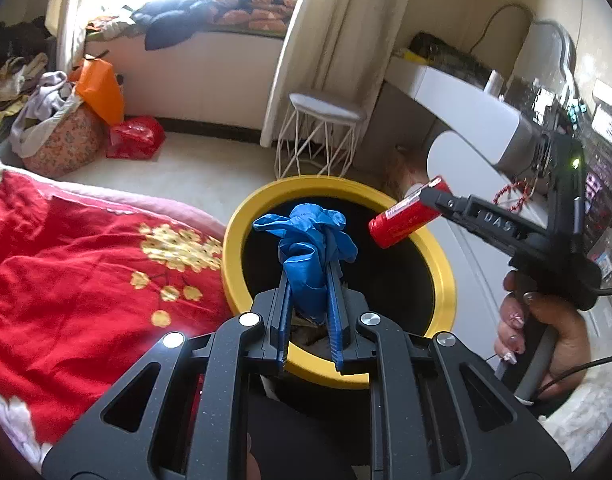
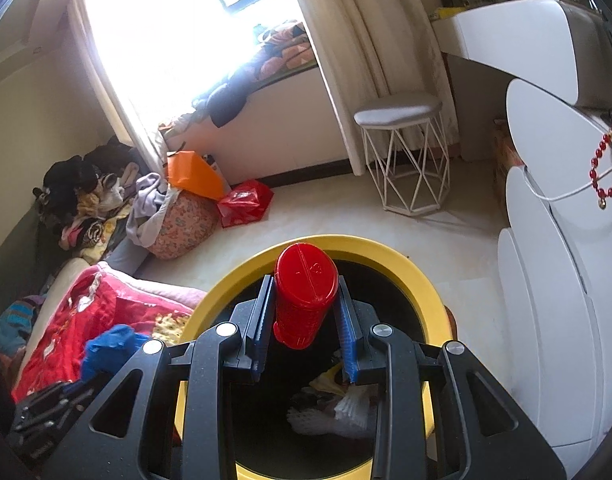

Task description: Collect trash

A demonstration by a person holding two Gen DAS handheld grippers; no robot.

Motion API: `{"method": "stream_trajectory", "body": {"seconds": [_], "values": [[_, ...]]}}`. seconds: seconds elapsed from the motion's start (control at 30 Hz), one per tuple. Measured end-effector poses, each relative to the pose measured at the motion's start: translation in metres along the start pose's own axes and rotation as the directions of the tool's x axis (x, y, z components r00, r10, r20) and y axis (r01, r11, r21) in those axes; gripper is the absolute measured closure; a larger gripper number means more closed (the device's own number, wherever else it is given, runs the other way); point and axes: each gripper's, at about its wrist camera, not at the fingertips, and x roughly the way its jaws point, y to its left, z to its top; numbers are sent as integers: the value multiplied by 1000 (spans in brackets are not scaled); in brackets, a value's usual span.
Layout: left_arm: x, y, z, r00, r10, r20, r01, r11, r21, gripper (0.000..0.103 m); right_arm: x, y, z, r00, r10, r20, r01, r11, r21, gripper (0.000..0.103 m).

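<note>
The left gripper (image 1: 310,276) held a blue glove (image 1: 311,248) and the right gripper (image 2: 304,312) held a red bottle (image 2: 304,300) over the yellow bin (image 1: 441,264).

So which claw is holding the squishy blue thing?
The left claw. It pinches a crumpled blue glove over the yellow bin; the right claw grips a hard red bottle.

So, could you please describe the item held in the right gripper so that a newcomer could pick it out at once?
Start at the round yellow-rimmed black bin on the pale floor beside the bed with the red flowered quilt. Over its opening, the right gripper clamps a small red plastic bottle. It is hard, smooth and cylindrical, unlike the crumpled blue glove pinched in the left gripper beside it.
</note>
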Motion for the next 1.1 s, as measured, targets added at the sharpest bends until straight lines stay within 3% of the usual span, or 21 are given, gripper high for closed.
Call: {"method": "stream_trajectory", "body": {"seconds": [0.5,0.7,0.8,0.87,0.97,1.1], "values": [[57,-1,-4,993,-26,-113,26,1000,2,89,18,-14,-9,996,-22,-89,28,998,64,74],[60,4,-1,992,-31,-120,29,999,-13,62,21,-12,-12,993,-29,-111,35,998,49,66],[54,5,2,994,-27,-108,24,999,-23,46,18,-9,-12,994,-41,-106,45,998,42,47],[49,6,3,995,-23,-100,20,999,-29,30,14,-10,-12,994,-47,-97,52,998,46,42],[41,9,5,996,-12,-93,9,999,-37,15,10,-10,-12,994,-61,-88,65,997,45,32],[28,13,7,997,4,-79,-8,999,-48,11,2,-6,-12,995,-73,-73,75,997,30,26]]}}
